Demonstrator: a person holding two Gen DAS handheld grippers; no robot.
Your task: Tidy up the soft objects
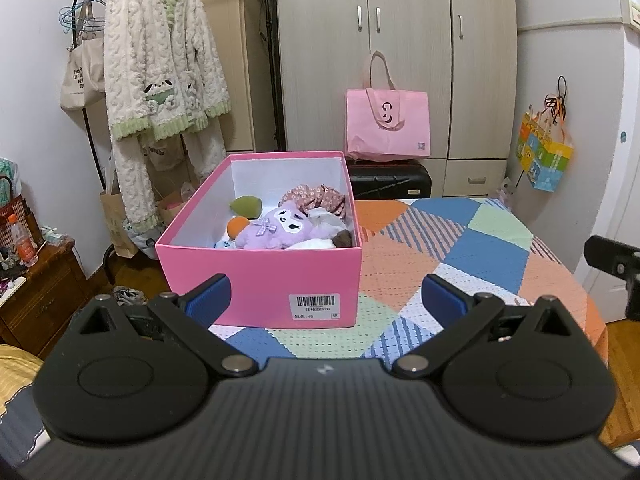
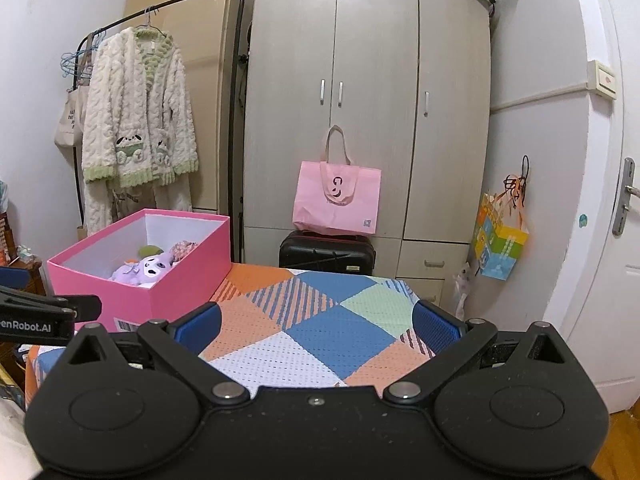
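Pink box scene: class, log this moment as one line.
left gripper: open, empty | right gripper: open, empty | pink box: holds purple plush | tablecloth: bare

Plush toy lies in box on table, wardrobe behind.

One pink box; one purple plush; one pink tote; two grippers: left gripper, right gripper.

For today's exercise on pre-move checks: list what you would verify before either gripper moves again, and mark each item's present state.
1. Left gripper open, nothing between its fingers: ok.
2. Right gripper open and empty: ok.
3. Pink box upright on the patchwork tablecloth, lid off: ok.
4. Purple plush toy inside the box: ok.
5. Floral fabric piece inside the box: ok.
6. Soft objects left on the table: none seen; near edge hidden, cannot tell.
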